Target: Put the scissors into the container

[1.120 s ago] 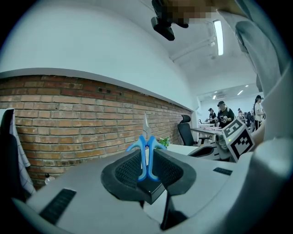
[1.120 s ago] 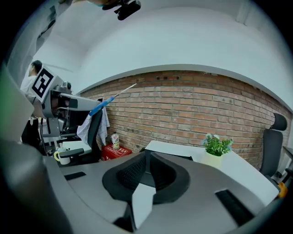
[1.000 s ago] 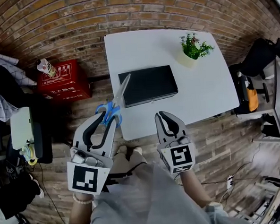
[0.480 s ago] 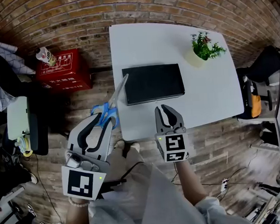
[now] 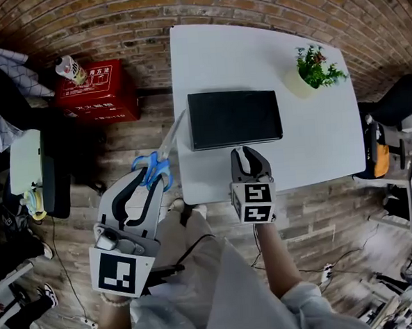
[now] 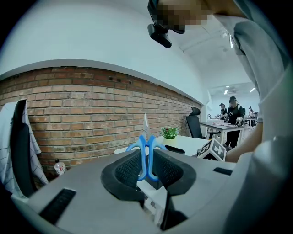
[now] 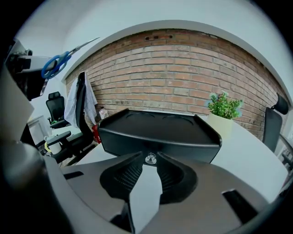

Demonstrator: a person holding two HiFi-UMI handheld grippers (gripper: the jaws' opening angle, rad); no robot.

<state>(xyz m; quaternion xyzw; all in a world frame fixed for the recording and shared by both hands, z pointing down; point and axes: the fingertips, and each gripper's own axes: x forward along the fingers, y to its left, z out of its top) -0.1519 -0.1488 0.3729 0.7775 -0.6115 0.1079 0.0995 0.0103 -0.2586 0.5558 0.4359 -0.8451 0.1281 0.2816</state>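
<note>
Scissors (image 5: 160, 158), blue handles, are pinched betw the left gripper (image 5: 153, 177) fingers, blades pointing away from the person, held left of the black container (image 5: 234, 118) by the white table (image 5: 316, 143) edge. Only the right gripper (image 5: 249, 151) view shows its fingers closed on a small clear knob (image 7: 149, 158) on the container's front wall; only the left gripper view shows ppl at far desks. Red box (image 5: 96, 90) on the floor has white print, too small to read
</note>
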